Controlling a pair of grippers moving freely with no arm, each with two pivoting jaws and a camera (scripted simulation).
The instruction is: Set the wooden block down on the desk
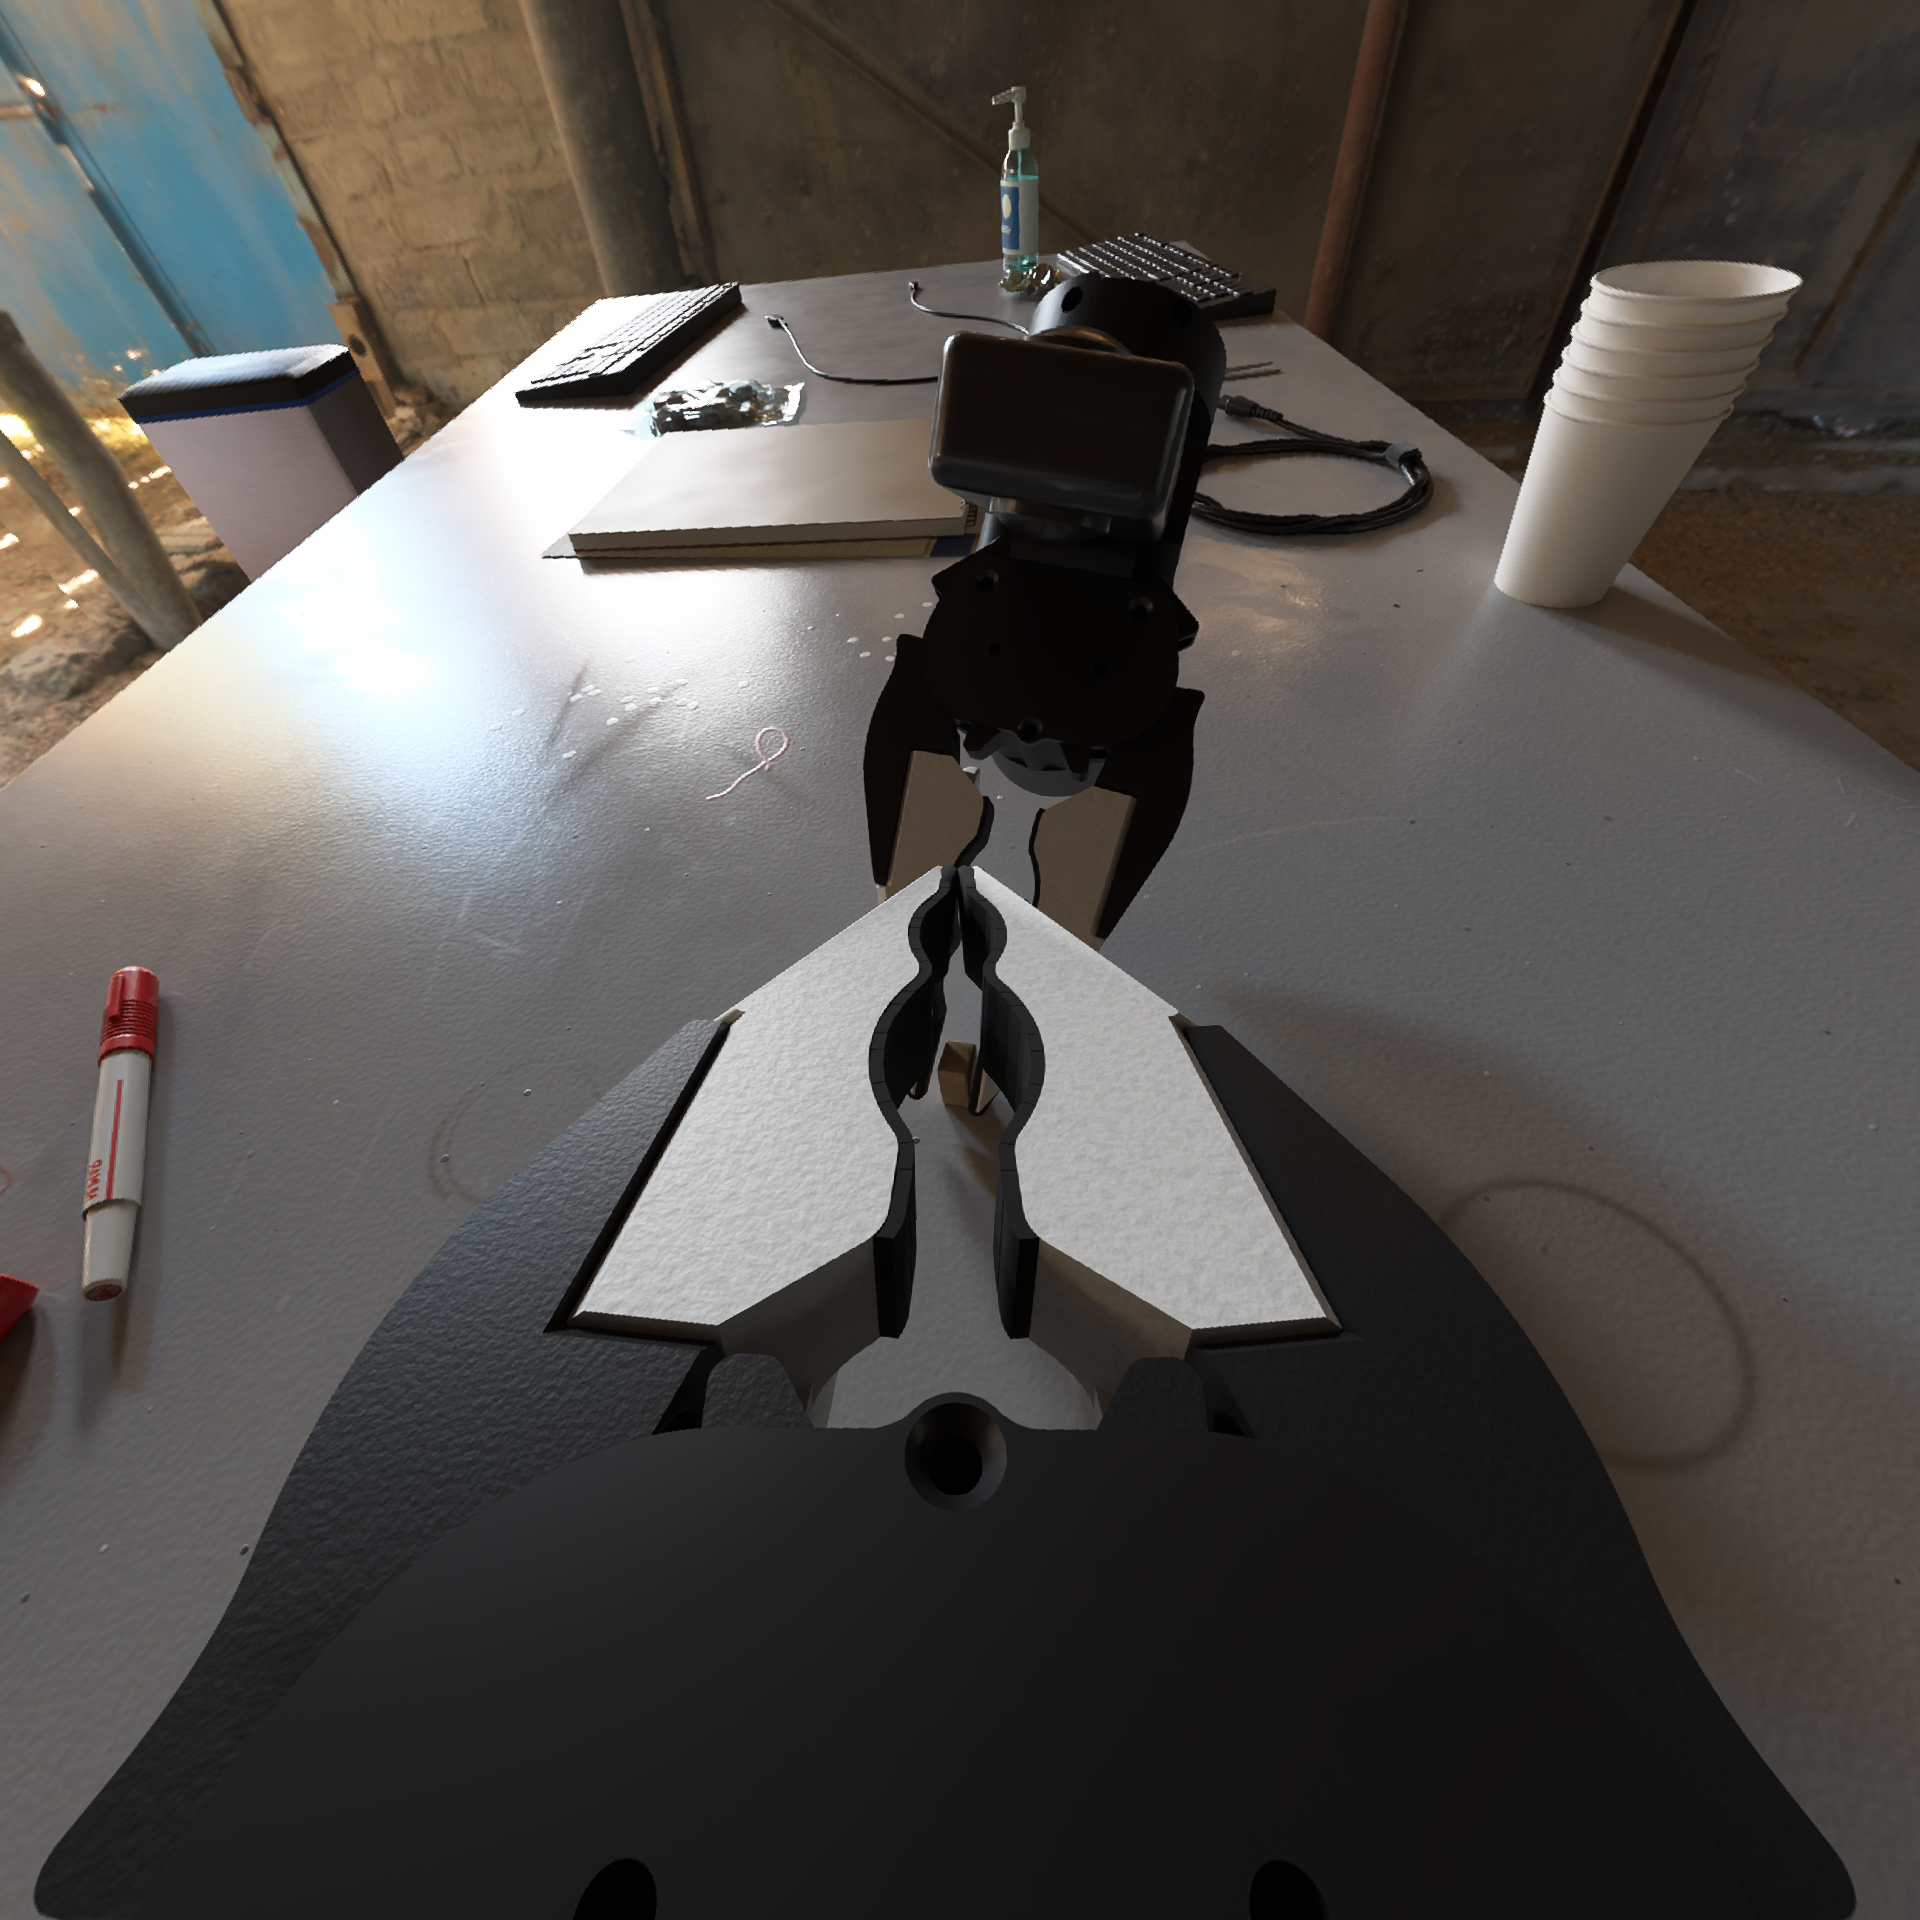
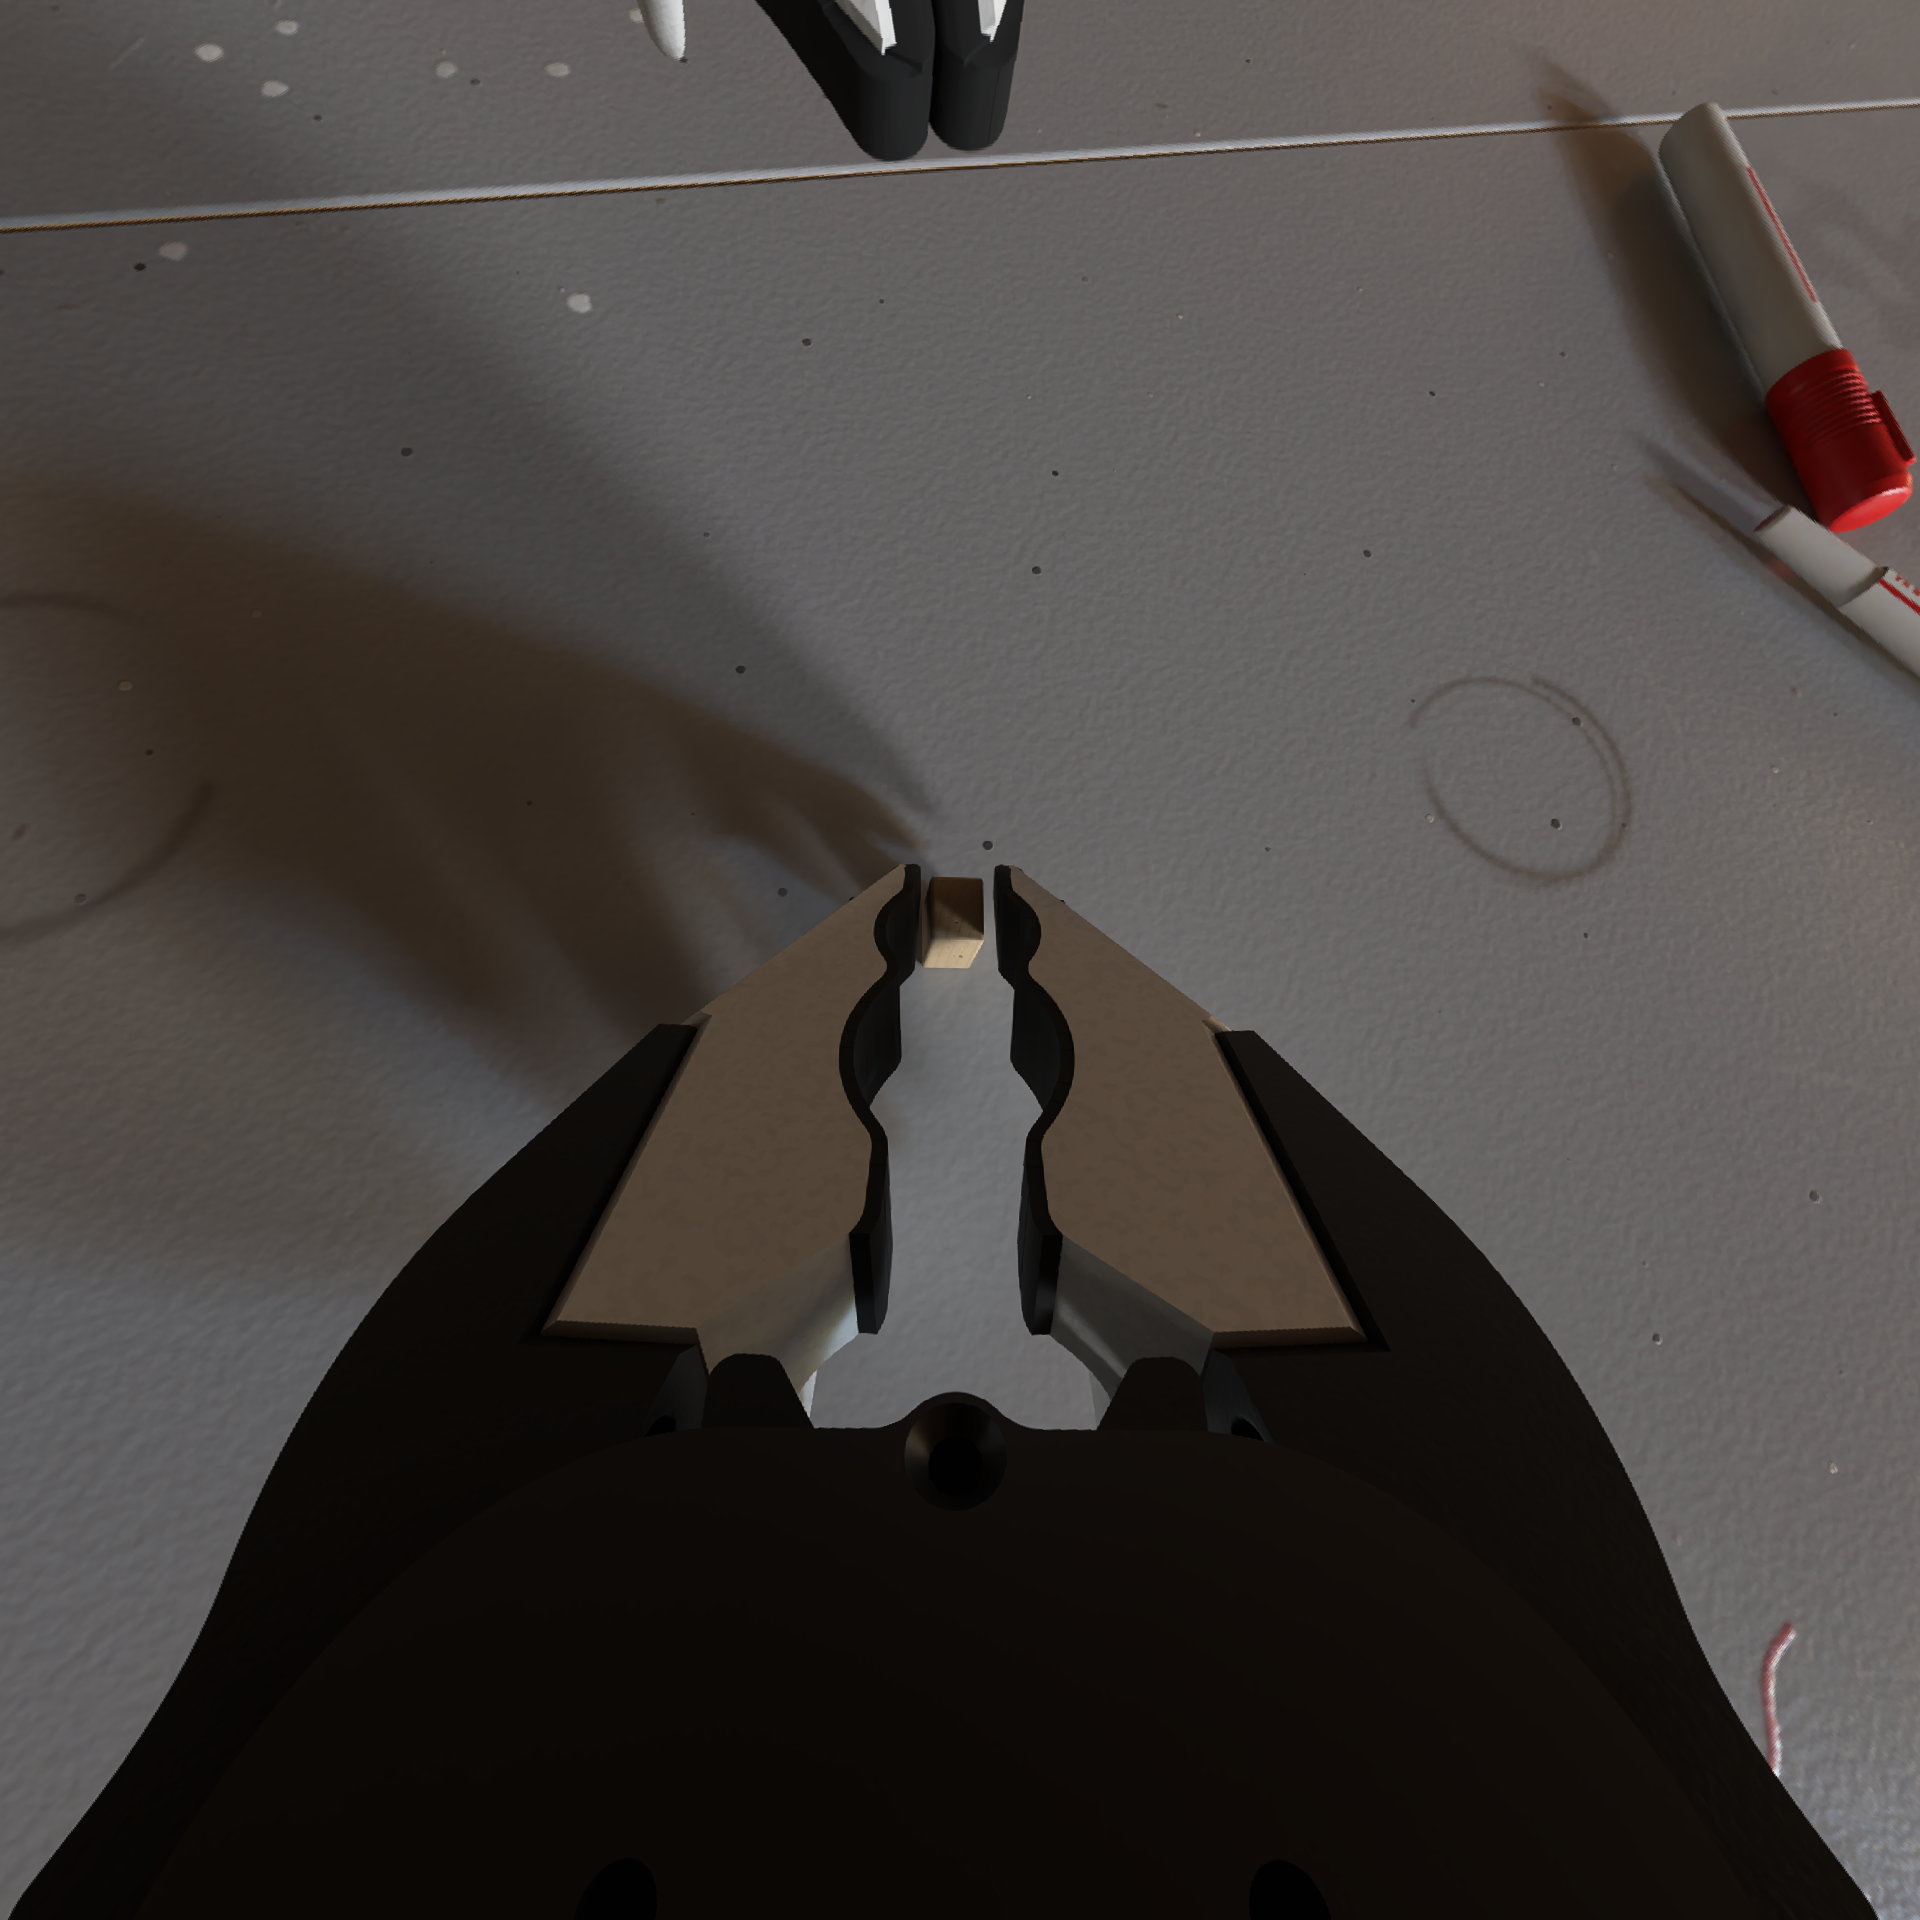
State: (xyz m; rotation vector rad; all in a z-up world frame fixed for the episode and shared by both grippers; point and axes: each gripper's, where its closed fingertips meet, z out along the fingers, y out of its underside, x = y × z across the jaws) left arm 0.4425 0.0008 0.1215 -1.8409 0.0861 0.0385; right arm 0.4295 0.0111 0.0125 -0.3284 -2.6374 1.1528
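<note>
Right gripper (image 2: 957, 881): fingertips stand slightly apart, the small wooden block (image 2: 955, 935) between them at frame centre; a thin gap shows on the block's right side, while contact on its left cannot be judged. The block appears at or just above the grey desk (image 2: 1143, 520). Judged step: release. Next move: widen the jaws and retreat straight back without nudging the block. Left gripper (image 1: 958, 878): fingertips together, empty. A red-capped marker (image 2: 1787, 322) lies upper right, well apart.

Left gripper (image 1: 958, 883) closed; right gripper (image 2: 957, 883) slightly parted, pointing down
</note>
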